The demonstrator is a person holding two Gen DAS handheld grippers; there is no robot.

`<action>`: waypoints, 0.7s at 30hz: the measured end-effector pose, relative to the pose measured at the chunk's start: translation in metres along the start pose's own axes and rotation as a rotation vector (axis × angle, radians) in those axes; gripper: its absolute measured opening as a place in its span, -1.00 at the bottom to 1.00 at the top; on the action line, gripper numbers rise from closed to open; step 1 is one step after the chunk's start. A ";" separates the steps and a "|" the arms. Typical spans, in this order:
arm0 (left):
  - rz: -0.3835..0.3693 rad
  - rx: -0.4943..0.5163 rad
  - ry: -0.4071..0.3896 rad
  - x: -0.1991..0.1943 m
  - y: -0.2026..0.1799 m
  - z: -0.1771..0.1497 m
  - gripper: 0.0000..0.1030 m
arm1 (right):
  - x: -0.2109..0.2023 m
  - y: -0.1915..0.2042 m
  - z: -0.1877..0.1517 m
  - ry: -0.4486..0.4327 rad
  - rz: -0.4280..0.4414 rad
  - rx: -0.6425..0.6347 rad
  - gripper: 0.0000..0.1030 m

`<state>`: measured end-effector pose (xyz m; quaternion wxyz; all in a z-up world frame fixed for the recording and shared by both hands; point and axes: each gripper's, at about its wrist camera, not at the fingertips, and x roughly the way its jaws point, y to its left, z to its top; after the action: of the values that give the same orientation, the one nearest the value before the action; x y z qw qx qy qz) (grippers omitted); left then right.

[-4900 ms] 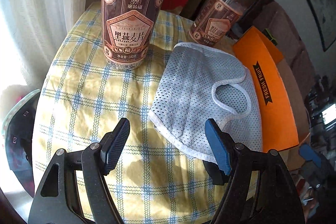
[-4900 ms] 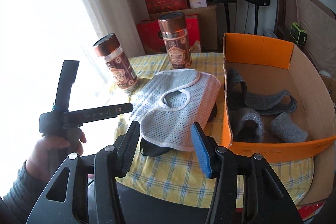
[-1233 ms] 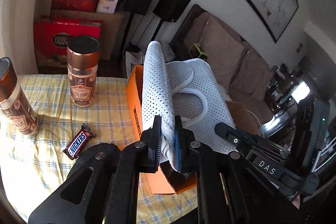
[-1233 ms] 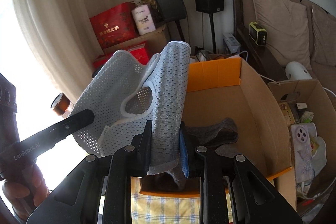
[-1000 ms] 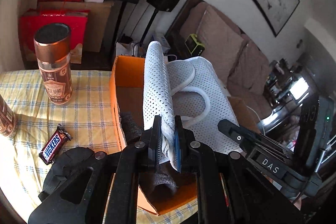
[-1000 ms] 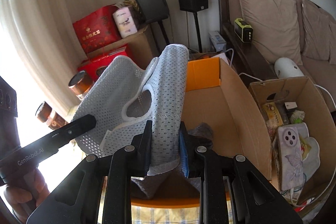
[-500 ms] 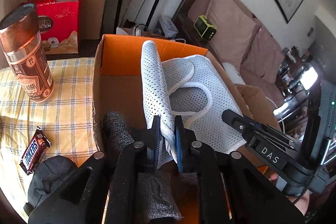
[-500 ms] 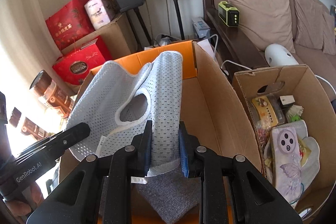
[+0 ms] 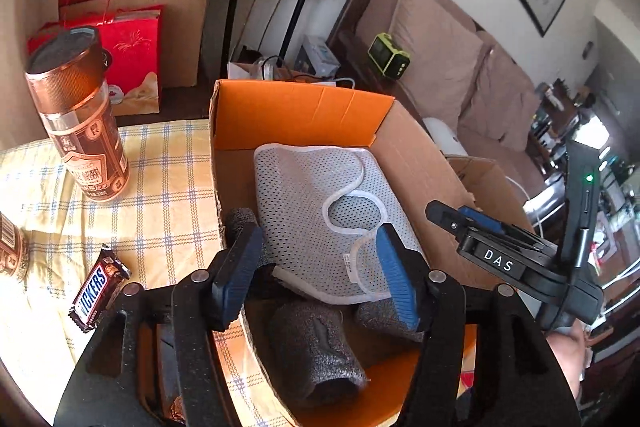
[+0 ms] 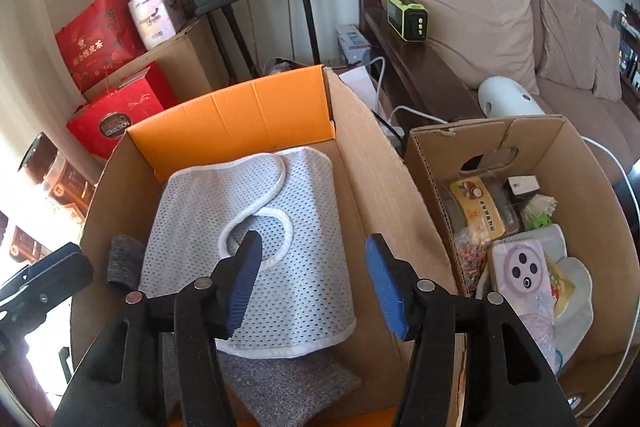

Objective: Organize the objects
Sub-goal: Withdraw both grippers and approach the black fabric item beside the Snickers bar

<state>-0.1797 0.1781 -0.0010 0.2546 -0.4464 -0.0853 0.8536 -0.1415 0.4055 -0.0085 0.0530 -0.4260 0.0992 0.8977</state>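
I have just opened both jaws: left gripper (image 9: 316,267) and right gripper (image 10: 312,287) hold nothing, and the mesh cloth (image 10: 256,247) lies flat in the orange box (image 10: 240,115) atop grey foam (image 9: 316,355). Next I'd fetch the Snickers (image 9: 96,291) off the checked bench (image 9: 160,187); sofa (image 10: 480,7) behind.

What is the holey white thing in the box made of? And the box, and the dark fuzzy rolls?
Mesh garment: looks like soft, matte woven fabric, judging by its rows of tiny holes and stitched white edging.
Box: corrugated cardboard, plain brown walls, one orange printed wall.
Grey rolls: probably foam or felt; rough, speckled, dull surface.
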 end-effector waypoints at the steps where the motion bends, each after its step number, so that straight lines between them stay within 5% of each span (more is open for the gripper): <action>1: 0.002 -0.002 -0.003 -0.005 0.003 -0.001 0.29 | -0.003 0.000 -0.001 -0.003 0.005 0.000 0.16; 11: 0.080 -0.007 0.011 -0.041 0.032 -0.020 0.38 | -0.030 0.029 -0.018 -0.018 0.100 -0.065 0.51; 21: 0.158 -0.041 0.015 -0.079 0.086 -0.053 0.38 | -0.066 0.083 -0.040 -0.045 0.180 -0.170 0.58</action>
<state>-0.1303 0.0600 -0.0076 0.1778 -0.4635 -0.0655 0.8656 -0.0848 0.3148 0.0288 -0.0619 -0.3980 0.0593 0.9134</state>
